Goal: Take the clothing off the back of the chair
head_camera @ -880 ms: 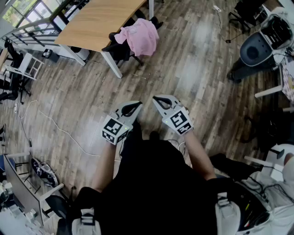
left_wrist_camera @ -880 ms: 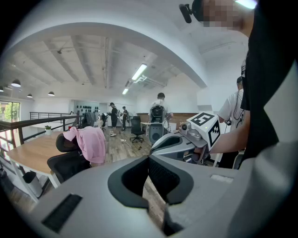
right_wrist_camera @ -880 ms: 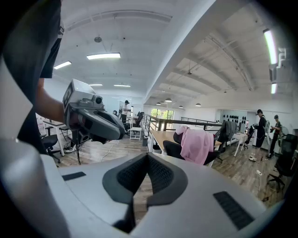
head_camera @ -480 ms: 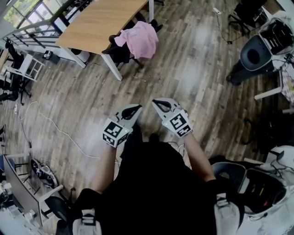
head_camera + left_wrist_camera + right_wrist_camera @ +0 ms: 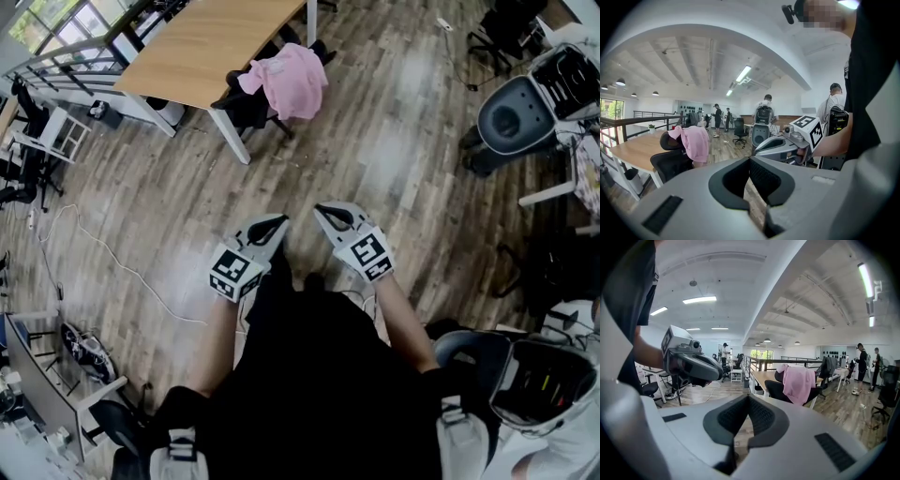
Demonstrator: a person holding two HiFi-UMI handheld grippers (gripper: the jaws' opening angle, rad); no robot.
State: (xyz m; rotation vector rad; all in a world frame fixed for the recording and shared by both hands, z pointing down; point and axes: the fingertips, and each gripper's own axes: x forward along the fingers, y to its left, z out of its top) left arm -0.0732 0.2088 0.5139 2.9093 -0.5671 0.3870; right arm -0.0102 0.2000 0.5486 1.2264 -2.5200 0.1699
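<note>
Pink clothing (image 5: pixel 286 82) drapes the back of a black chair (image 5: pixel 242 105) beside the wooden table (image 5: pixel 202 42), well apart from the left gripper (image 5: pixel 279 222) and right gripper (image 5: pixel 322 210), both pressed together, empty.

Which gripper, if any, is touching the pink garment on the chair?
Apart, both. The head view shows wooden floor between the pink garment and the left gripper and right gripper.

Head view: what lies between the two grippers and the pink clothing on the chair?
Only bare wood floor before the clothing, as the head view shows.
</note>
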